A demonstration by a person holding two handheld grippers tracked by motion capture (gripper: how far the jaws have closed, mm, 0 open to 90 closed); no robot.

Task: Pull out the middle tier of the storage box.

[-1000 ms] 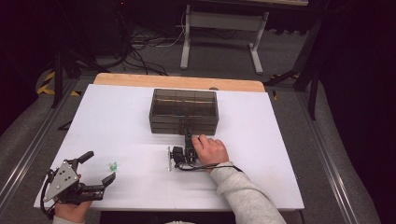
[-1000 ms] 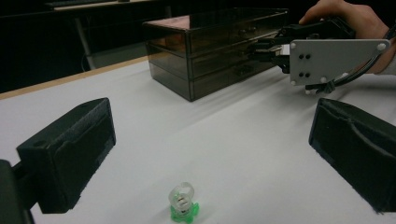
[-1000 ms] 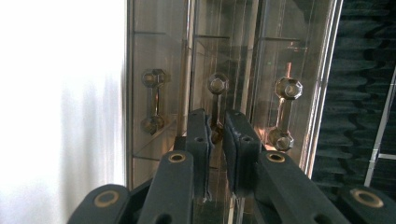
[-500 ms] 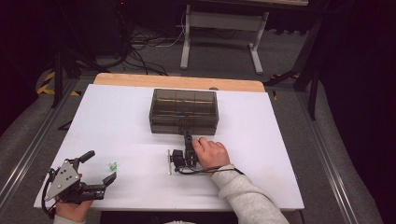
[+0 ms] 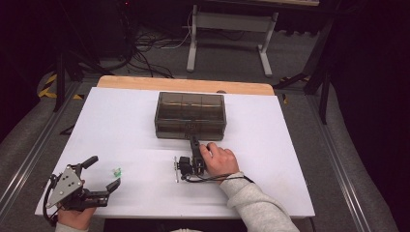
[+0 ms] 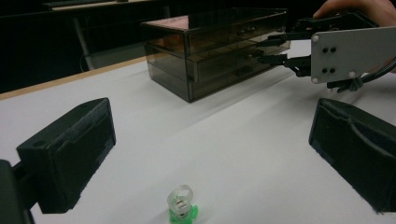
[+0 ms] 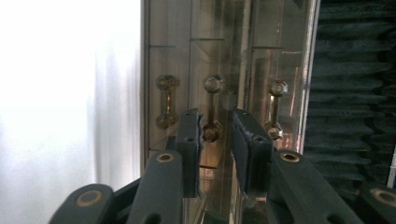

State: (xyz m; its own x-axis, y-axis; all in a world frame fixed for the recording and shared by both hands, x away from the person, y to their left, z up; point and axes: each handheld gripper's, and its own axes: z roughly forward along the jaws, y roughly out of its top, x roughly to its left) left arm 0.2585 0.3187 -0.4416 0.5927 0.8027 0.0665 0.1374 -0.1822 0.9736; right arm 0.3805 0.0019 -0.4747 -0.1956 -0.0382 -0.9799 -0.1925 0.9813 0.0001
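Note:
A smoky see-through drawer box (image 5: 190,115) stands at the middle back of the white table (image 5: 121,125). My right gripper (image 5: 193,141) points at its front. In the right gripper view the jaws (image 7: 216,116) stand either side of the middle drawer handle (image 7: 212,109). They have just been opening, and a thin gap shows beside the handle. My left gripper (image 5: 104,172) rests open at the table's front left. A small clear ring on a green base (image 6: 182,207) lies on the table between its wide-apart jaws (image 6: 210,140). The box (image 6: 210,51) and the right gripper (image 6: 275,49) show farther off.
Two more drawer handles (image 7: 166,102) (image 7: 275,107) flank the middle one. A wooden strip (image 5: 183,84) runs along the table's far edge. Behind it stand a metal frame (image 5: 227,29) and floor cables (image 5: 150,43). Bare white table lies between the two grippers.

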